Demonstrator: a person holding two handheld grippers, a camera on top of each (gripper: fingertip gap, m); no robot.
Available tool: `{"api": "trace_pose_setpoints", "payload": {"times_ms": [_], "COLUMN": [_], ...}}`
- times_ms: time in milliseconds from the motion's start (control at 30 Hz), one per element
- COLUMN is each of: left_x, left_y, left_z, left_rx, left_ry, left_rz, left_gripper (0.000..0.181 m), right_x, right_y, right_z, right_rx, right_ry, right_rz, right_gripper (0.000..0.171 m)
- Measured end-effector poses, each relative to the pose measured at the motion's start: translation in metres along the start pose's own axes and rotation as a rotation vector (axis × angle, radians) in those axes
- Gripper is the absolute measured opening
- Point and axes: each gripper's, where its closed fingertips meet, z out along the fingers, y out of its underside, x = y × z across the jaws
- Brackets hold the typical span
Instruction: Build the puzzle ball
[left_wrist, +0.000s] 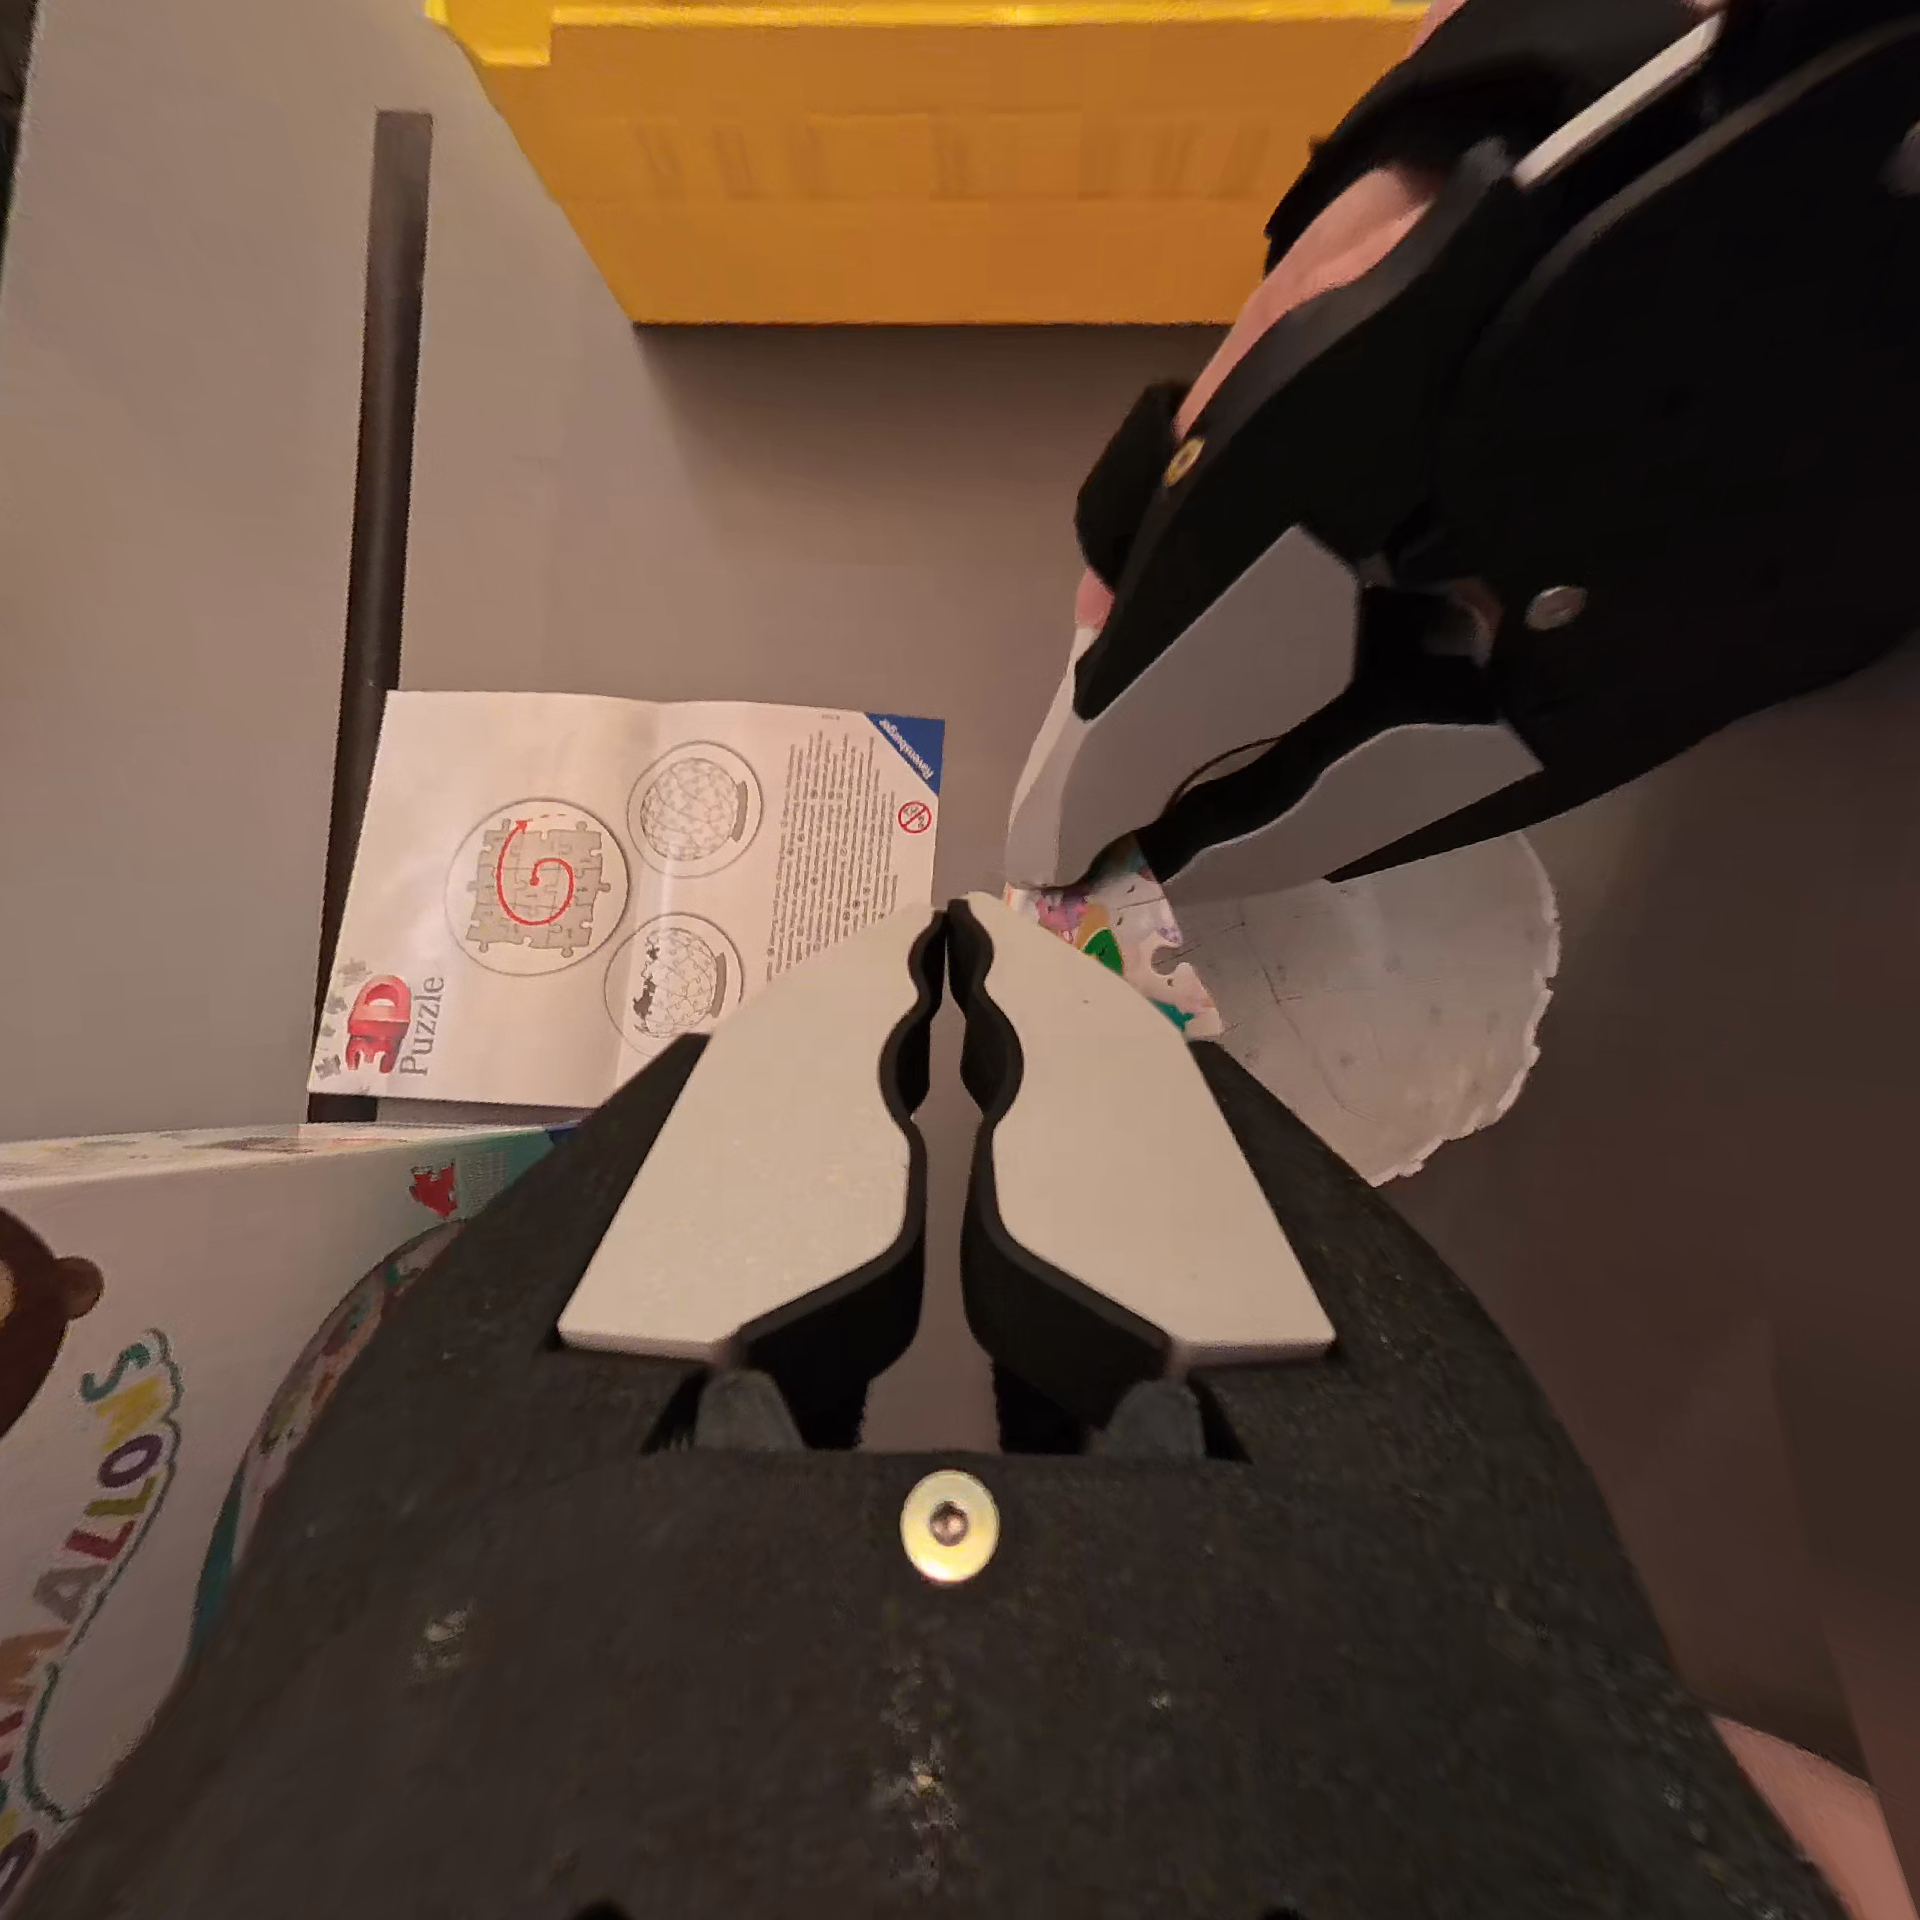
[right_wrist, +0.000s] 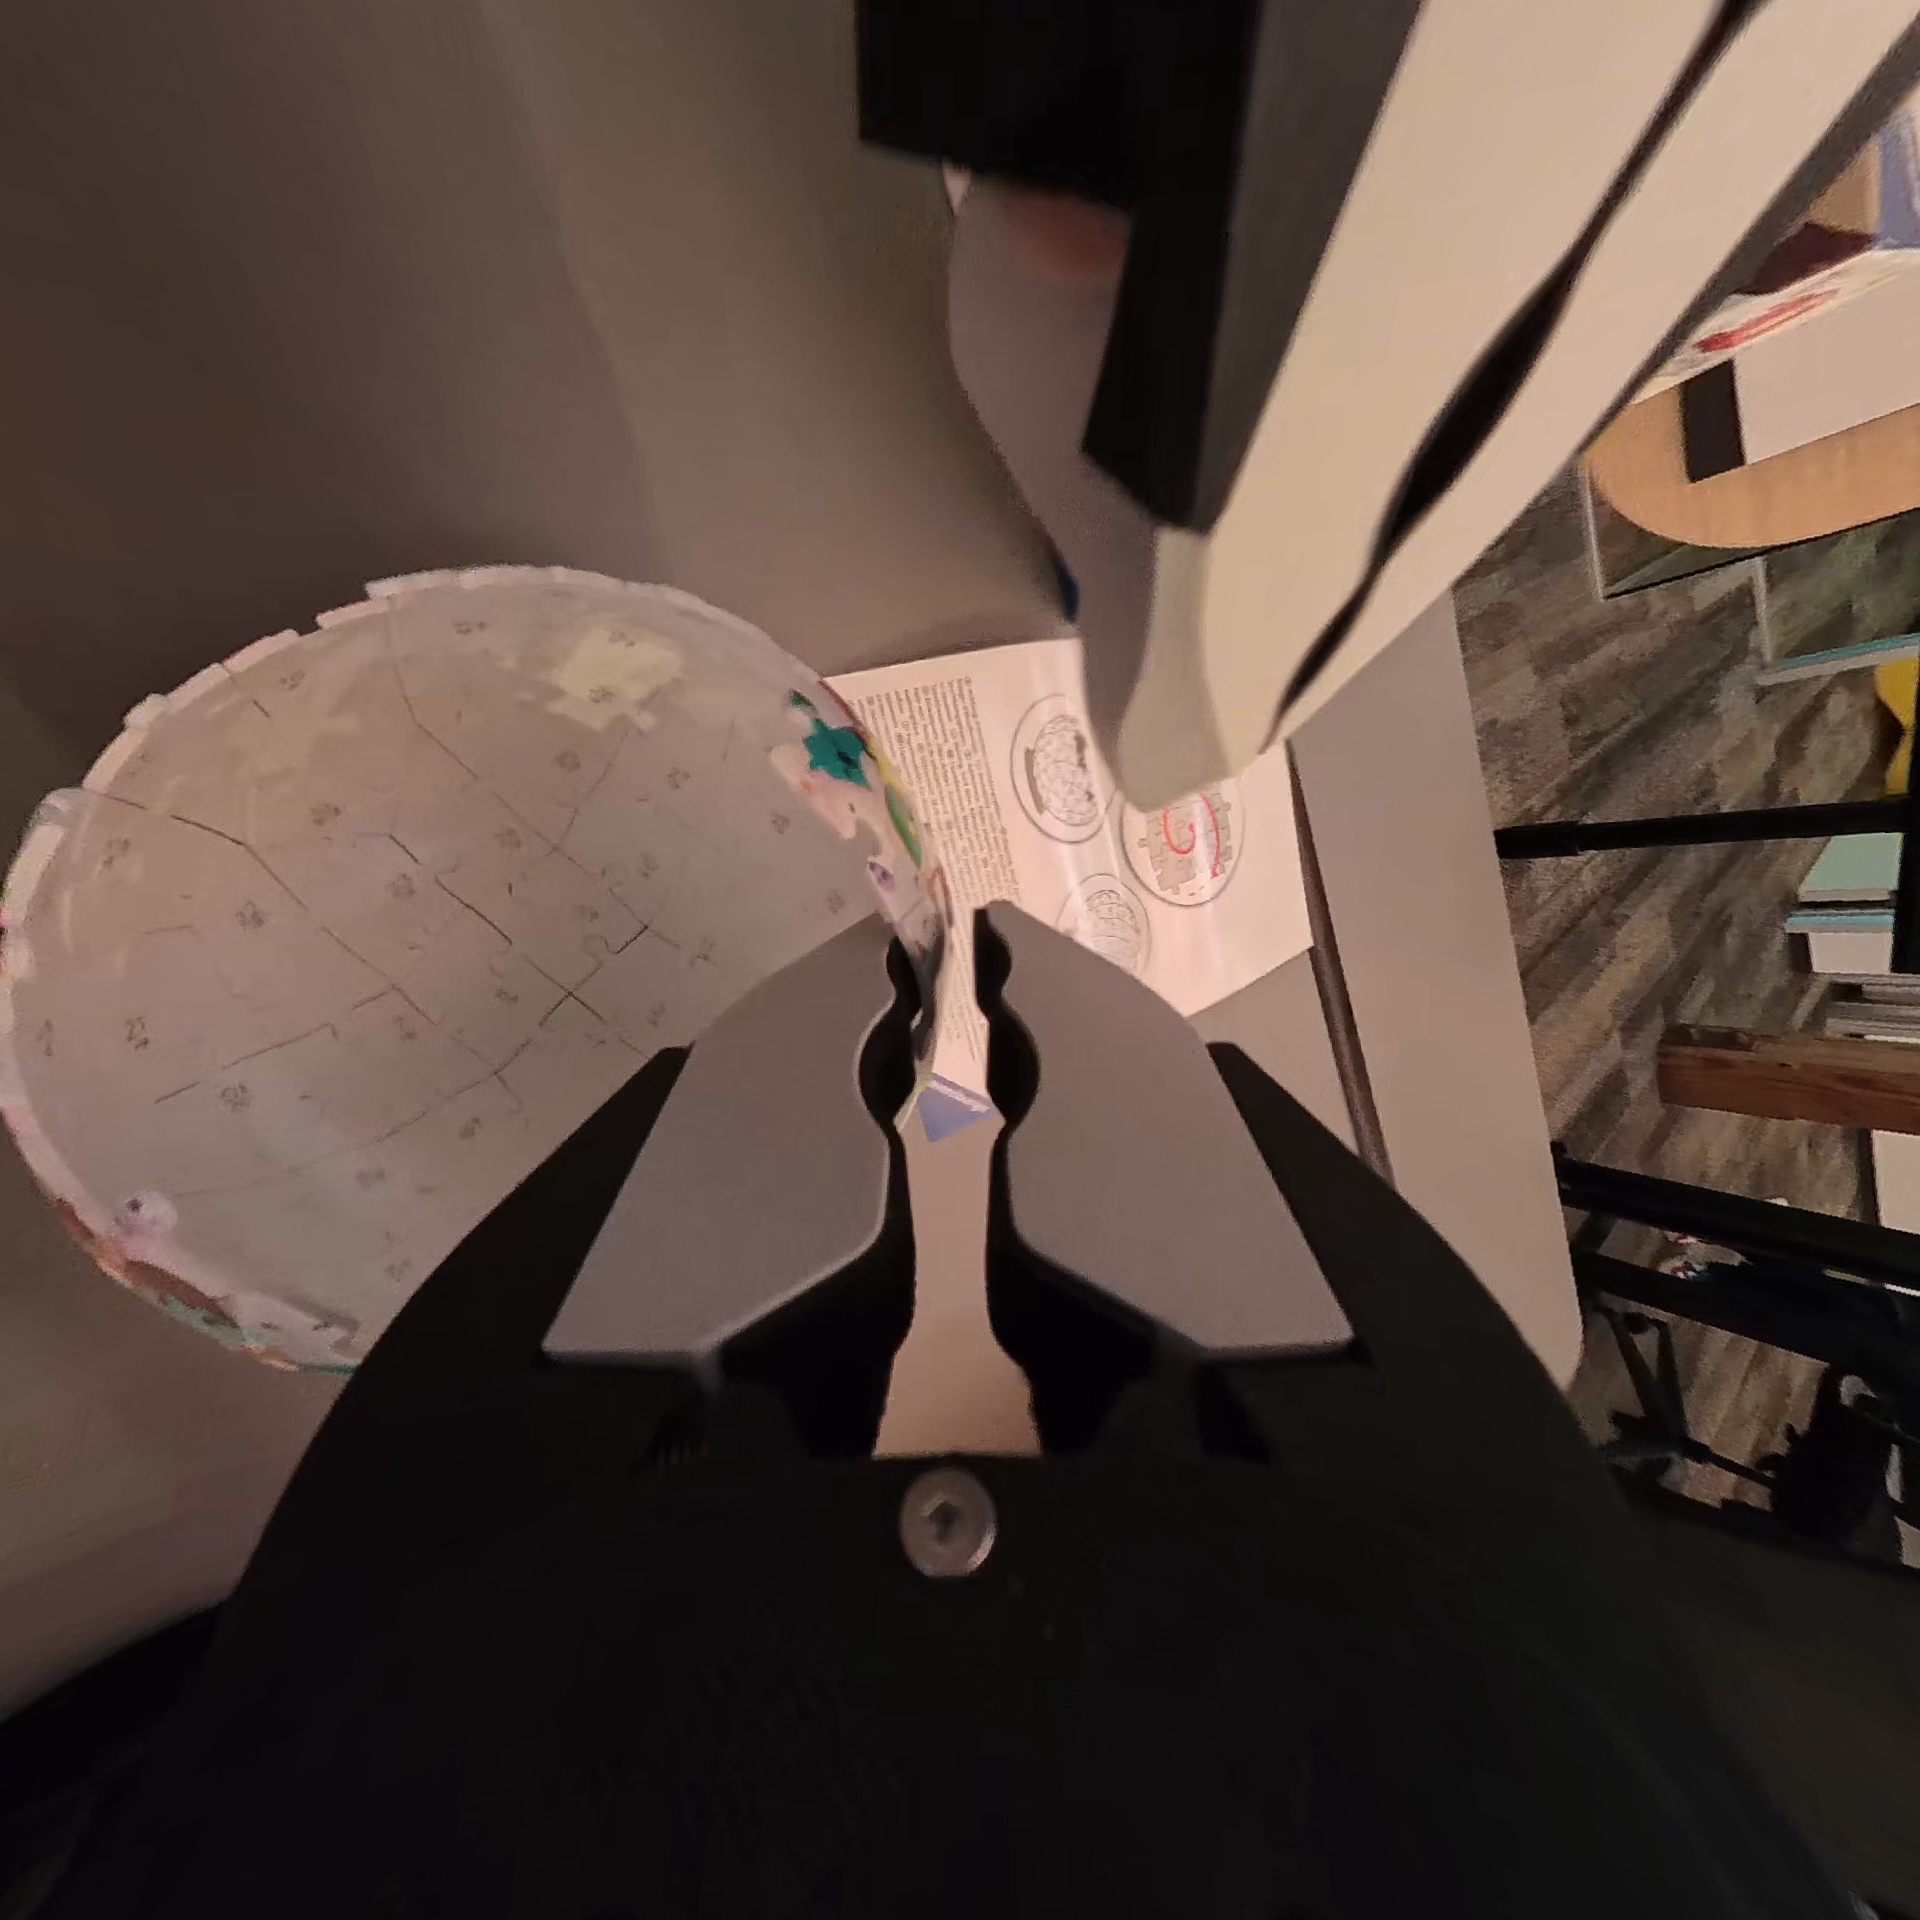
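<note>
A half-built puzzle ball (right_wrist: 416, 935) shows as an open shell, white and numbered inside, with coloured print along its outer rim. My right gripper (right_wrist: 940, 966) is shut on the shell's rim and holds it tilted above the grey table. In the left wrist view the shell (left_wrist: 1382, 1018) hangs at the right from the right gripper (left_wrist: 1101, 883). My left gripper (left_wrist: 948, 914) is shut with nothing seen between its fingers, just left of the shell's coloured rim. It also shows in the right wrist view (right_wrist: 1174, 769), above the instruction sheet.
A folded instruction sheet (left_wrist: 623, 894) lies on the table (left_wrist: 831, 520). A yellow bin (left_wrist: 914, 187) stands at the back. The puzzle box (left_wrist: 156, 1299) is at the near left. A black strip (left_wrist: 384, 520) runs along the left. The table edge (right_wrist: 1455, 1039) drops to the floor. Left tips to right tips: about 4 cm.
</note>
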Motion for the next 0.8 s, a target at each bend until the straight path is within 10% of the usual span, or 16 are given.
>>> {"api": "trace_pose_setpoints", "payload": {"times_ms": [800], "left_x": [0.004], "left_y": [-0.004], "left_z": [-0.007], "left_rx": [0.019], "left_ry": [-0.01], "left_rz": [0.024], "left_gripper": [0.0], "right_x": [0.003], "right_y": [0.002], "right_z": [-0.023], "right_rx": [0.018], "right_ry": [0.066], "right_rz": [0.042], "right_gripper": [0.023]}}
